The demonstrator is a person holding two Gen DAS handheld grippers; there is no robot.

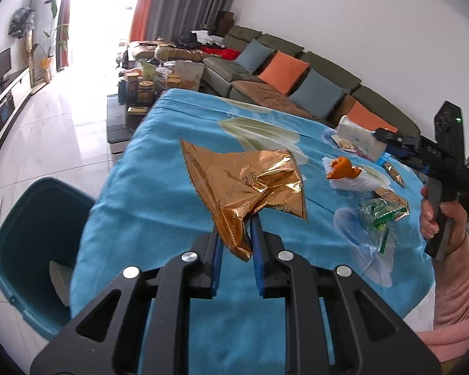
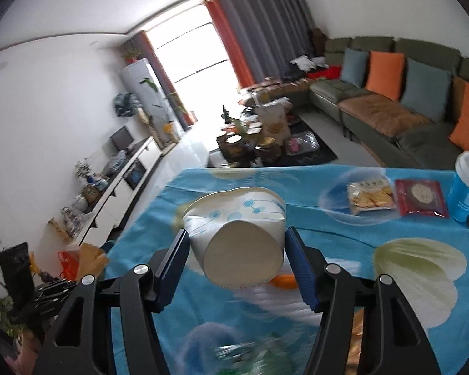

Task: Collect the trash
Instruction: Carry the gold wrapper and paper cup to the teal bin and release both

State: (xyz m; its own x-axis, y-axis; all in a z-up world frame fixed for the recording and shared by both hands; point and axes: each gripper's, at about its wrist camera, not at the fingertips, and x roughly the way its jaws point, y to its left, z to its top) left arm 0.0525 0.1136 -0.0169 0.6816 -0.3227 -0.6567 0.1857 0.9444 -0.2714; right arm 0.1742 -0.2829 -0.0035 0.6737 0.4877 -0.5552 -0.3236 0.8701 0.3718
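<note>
A crumpled gold foil wrapper (image 1: 250,181) hangs above the blue tablecloth (image 1: 159,187), and my left gripper (image 1: 236,231) is shut on its lower end. Off to the right, a squashed white paper cup (image 1: 356,134) with blue dots is clamped in my right gripper (image 1: 383,139), raised over the table. In the right wrist view the cup (image 2: 234,250) lies sideways, its base toward the camera, and the right gripper (image 2: 236,232) presses both pads on its sides. A teal bin (image 1: 31,218) stands on the floor left of the table.
Orange peel on a white tissue (image 1: 340,167), a green wrapper (image 1: 380,215) and small gold wrappers (image 1: 394,172) lie on the cloth. Snack packs (image 2: 370,195), a red pack (image 2: 420,197) and a blue lidded cup (image 2: 467,187) sit at the far right. A sofa stands behind the table.
</note>
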